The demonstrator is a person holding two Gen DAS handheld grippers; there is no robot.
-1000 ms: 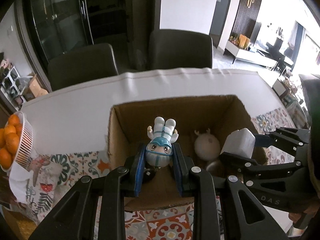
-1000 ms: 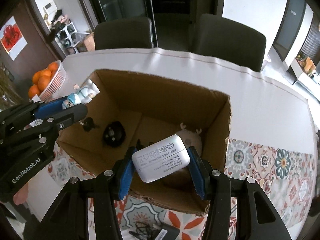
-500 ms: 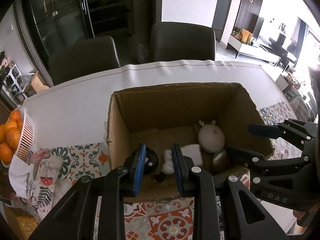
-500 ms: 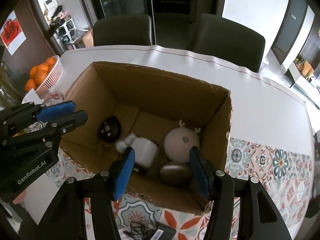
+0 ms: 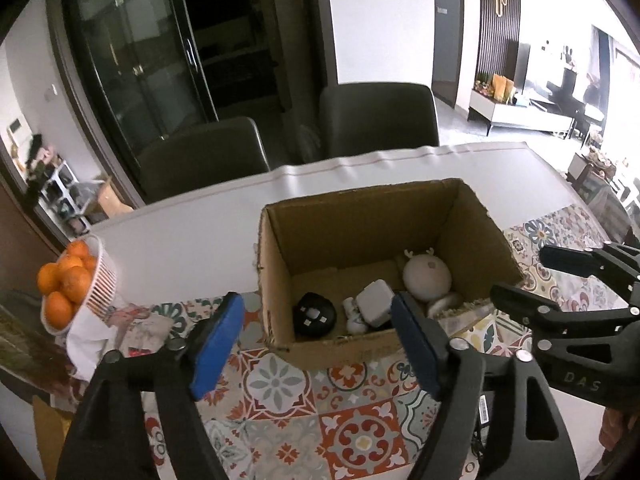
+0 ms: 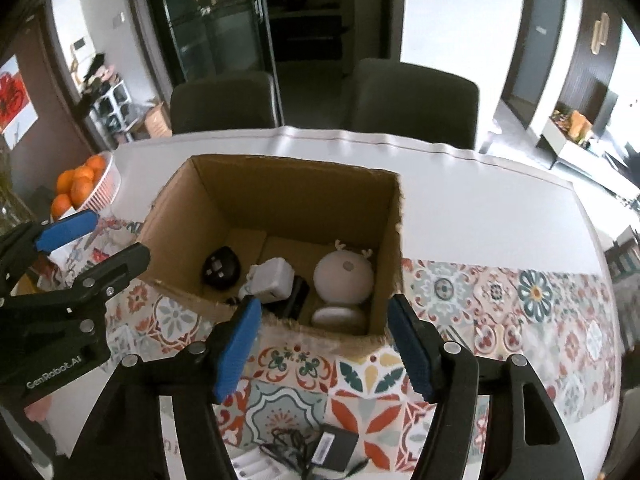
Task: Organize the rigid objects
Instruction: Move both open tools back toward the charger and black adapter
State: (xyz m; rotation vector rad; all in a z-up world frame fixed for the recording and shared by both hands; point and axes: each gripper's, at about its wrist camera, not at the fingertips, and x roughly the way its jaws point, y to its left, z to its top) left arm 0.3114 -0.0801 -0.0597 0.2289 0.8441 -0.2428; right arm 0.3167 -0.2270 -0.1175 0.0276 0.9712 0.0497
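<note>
cardboard box (image 6: pixel 296 200): 1, on bench | inside: 1 white charger (image 6: pixel 273 280), 1 round antlered toy (image 6: pixel 344 278), 1 black round item (image 6: pixel 221 266), 1 figurine (image 5: pixel 354 316) | left tool (image 5: pixel 316 340): opening, nothing between | right tool (image 6: pixel 322 340): opening, nothing between | basket of oranges (image 5: pixel 100 280): 1

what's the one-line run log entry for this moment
left gripper: opening, empty | right gripper: opening, empty | brown cardboard box: holds white square charger, round deer-antlered toy
</note>
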